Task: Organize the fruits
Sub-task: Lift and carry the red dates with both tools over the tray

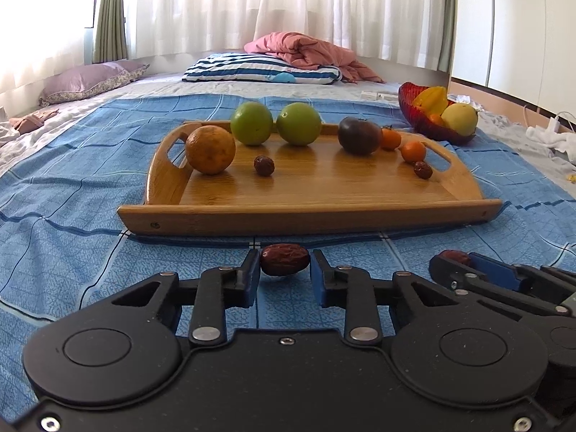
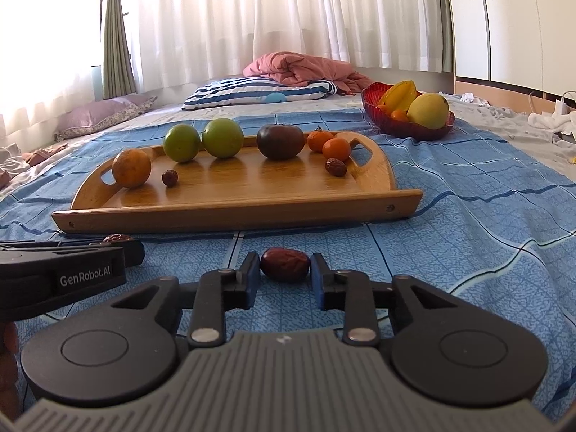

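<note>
Fruits sit in three places on the bed's blue checked cloth (image 1: pixel 72 194): some on the cloth itself, some on the tray, some in the bowl. We hold two grippers low over the cloth, side by side, at the 6 o'clock side of the rectangular bamboo tray with cut-out handles (image 1: pixel 309 212).

Our left gripper (image 1: pixel 285 264) pinches a wrinkled dark red date (image 1: pixel 285 264) end to end, a blue pad against each tip, with the date just above or on the cloth; we cannot tell which. Our right gripper (image 2: pixel 285 264) likewise squeezes a second wrinkled red date (image 2: pixel 285 264) between its blue pads, near the tray's front rail.

On the tray, from the left wrist view, a round orange (image 1: pixel 210 149) sits at 9 o'clock, two green round fruits (image 1: pixel 275 123) at 11 and 12 o'clock, a dark purple tomato (image 1: pixel 359 135) at 1 o'clock, two small orange fruits (image 1: pixel 401 145) just beside it at 2 o'clock, and two more small dates (image 1: pixel 264 165), one near the orange, the other at 3 o'clock by the handle.

Well apart, beyond the tray at 2 o'clock, a red glass bowl (image 1: pixel 417 115) holds a yellow starfruit (image 1: pixel 430 98), a pale yellow round fruit (image 1: pixel 460 118) and a small orange piece.
</note>
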{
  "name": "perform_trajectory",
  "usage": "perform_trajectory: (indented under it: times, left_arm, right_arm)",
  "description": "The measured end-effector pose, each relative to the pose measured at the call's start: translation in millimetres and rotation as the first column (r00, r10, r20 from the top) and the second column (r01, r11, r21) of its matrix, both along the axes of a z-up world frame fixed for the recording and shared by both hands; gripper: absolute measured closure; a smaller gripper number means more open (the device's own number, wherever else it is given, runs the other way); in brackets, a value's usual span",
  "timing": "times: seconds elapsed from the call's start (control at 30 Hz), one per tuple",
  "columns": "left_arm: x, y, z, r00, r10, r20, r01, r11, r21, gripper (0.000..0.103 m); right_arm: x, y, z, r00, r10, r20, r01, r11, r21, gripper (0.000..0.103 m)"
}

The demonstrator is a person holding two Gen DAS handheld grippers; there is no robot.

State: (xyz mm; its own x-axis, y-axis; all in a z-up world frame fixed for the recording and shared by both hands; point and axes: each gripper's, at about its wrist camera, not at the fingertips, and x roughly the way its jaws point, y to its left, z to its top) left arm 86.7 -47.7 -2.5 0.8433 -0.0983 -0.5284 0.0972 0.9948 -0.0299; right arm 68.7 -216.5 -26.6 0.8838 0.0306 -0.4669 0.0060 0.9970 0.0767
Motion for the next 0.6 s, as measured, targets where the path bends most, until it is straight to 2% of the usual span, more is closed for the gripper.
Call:
perform_trajectory:
  times: [0.27,0.6]
  left_arm:
    - [-2,-8,7,0.999,-0.028,0.017,0.028,1.0,0.004,0.075]
    - [6,-17,24,0.996,-0.075,0.039,0.076,0.997,-0.031,0.075]
  right_arm:
    - [-2,-1,6,1.0,0.003,0.023,-0.003,1.0,0.0,0.069]
    - [2,-7,23,0.996,0.001,0.091,0.001,1.0,-0.022,0.069]
